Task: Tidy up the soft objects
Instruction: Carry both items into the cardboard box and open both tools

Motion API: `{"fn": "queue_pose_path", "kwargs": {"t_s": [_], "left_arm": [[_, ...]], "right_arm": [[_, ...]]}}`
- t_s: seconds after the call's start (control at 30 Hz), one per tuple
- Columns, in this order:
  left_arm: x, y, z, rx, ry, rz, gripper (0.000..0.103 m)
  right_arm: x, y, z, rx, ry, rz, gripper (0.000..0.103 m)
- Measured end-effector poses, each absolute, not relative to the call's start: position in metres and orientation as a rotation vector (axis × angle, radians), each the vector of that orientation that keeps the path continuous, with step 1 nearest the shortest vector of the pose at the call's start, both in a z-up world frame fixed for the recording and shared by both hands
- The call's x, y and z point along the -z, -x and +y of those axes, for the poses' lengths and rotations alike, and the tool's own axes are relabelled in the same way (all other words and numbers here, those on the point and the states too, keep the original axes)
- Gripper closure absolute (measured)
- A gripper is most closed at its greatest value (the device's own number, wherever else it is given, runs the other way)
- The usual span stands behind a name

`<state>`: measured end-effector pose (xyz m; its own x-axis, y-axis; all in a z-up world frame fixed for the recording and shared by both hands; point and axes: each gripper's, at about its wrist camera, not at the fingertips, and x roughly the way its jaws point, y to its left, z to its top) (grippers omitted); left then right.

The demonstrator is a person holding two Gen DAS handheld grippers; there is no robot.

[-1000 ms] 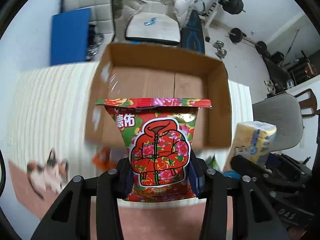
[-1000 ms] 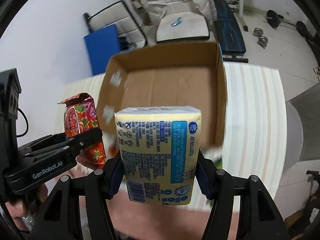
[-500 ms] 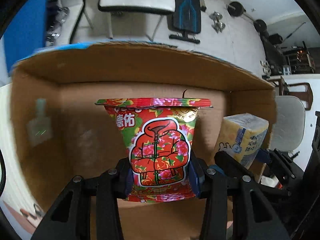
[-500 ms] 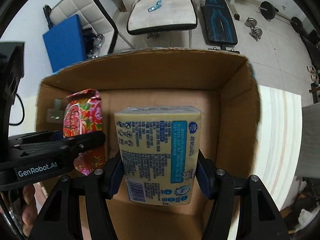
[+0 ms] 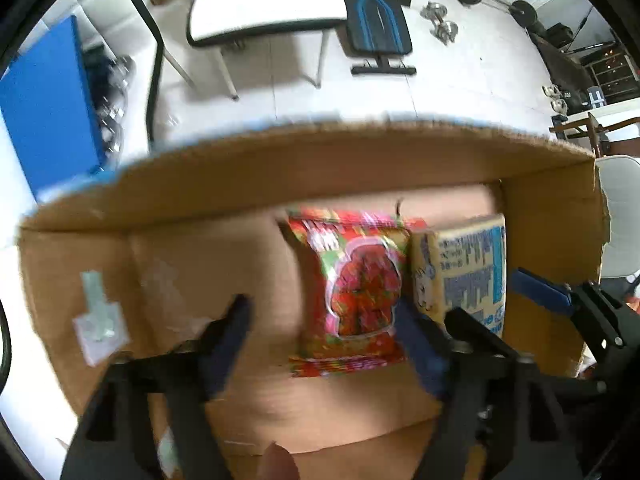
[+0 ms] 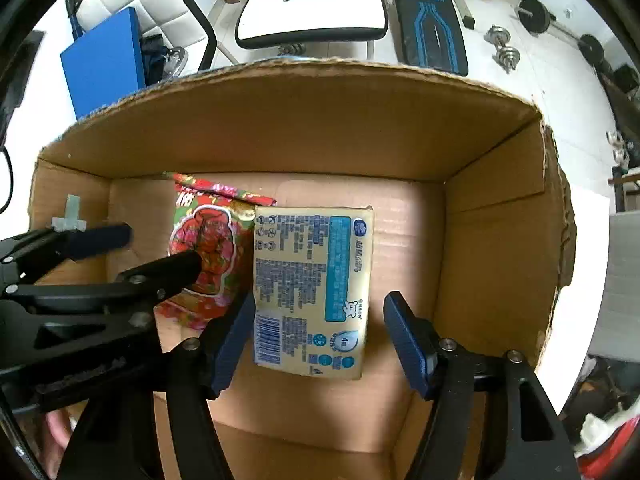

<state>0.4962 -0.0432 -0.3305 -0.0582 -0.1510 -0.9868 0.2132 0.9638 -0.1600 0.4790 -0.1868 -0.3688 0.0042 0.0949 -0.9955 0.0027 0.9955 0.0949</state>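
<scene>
The right gripper (image 6: 318,334) stands wide, its blue pads on either side of the yellow tissue pack (image 6: 314,290) without pressing it; the pack lies flat on the floor of the cardboard box (image 6: 300,128). The left gripper (image 5: 324,344) is also spread wide and holds nothing, though its view is blurred. The red flowered snack bag (image 5: 352,288) lies between and just beyond its fingers, flat on the box floor and touching the tissue pack's left side.

Both items look light and yielding. The tissue pack is likely a squashy block in slick film, best taken across its long sides near the middle so it does not fold. The snack bag is probably puffed and crinkly, slippery on its face, and its contents could crush; a hold low across the body, or on the sealed top edge, would suit it better than a hard squeeze.

The pair sits toward the far wall of the box. To the left of the bag the floor is bare cardboard up to the wall with the taped patch (image 5: 98,320), and a narrower strip stays free between the tissue pack and the right wall. The walls rise high all round, so the grippers look better off lifting straight up than sideways.
</scene>
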Motion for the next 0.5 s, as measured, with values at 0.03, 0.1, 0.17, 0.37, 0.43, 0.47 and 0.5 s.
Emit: {"fn": "queue_pose_path", "kwargs": {"t_s": [0.03,0.1,0.17,0.37,0.43,0.47,0.5], "left_arm": [[0.328,-0.496,-0.039,0.298,-0.042,1.594,0.013],[0.323,-0.496,-0.031,0.287,-0.026,1.583,0.011],[0.317,-0.492,-0.022,0.262,-0.02,1.563,0.004],[0.309,-0.483,-0.012,0.236,-0.003,1.51,0.001],[0.304,-0.479,-0.014,0.224,-0.021,1.488,0.001],[0.3,-0.475,-0.014,0.223,-0.027,1.482,0.001],[0.297,-0.473,-0.015,0.221,-0.026,1.479,0.001]], "right_arm": [[0.364,-0.477,-0.186,-0.081,-0.091,1.564,0.024],[0.357,-0.473,-0.181,-0.079,-0.071,1.555,0.01],[0.352,-0.469,-0.174,-0.064,-0.031,1.537,0.0],[0.334,-0.448,-0.169,-0.026,-0.01,1.514,0.0],[0.329,-0.44,-0.169,-0.017,-0.005,1.501,0.0],[0.326,-0.436,-0.168,-0.014,-0.008,1.5,0.0],[0.323,-0.431,-0.169,-0.017,-0.023,1.494,0.0]]}}
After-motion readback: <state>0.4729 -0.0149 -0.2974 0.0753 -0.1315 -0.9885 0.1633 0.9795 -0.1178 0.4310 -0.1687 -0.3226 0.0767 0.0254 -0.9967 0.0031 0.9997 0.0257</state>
